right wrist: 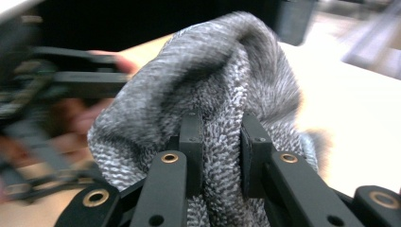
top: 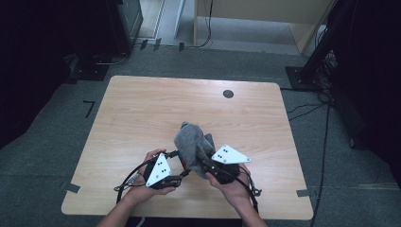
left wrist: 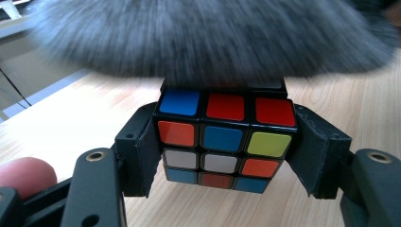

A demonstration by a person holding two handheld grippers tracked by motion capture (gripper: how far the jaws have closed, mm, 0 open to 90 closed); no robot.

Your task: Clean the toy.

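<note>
A colour puzzle cube [left wrist: 226, 142] with red, blue, orange, white and yellow-green tiles sits clamped between the jaws of my left gripper [left wrist: 226, 151], just above the wooden table [top: 142, 109]. Its far side is hidden under a grey fuzzy cloth [left wrist: 213, 38]. My right gripper [right wrist: 222, 142] is shut on a fold of that grey cloth [right wrist: 208, 85], which bunches up over the jaws. In the high view the cloth [top: 191, 142] hangs between the left gripper [top: 178, 163] and the right gripper [top: 208, 163], at the table's near middle.
A small dark round mark [top: 228, 93] lies near the table's far edge. Tape pieces [top: 302, 193] mark the front corners. Cables and a dark stand [top: 326, 42] are on the floor at the right, a wooden cabinet [top: 265, 19] behind.
</note>
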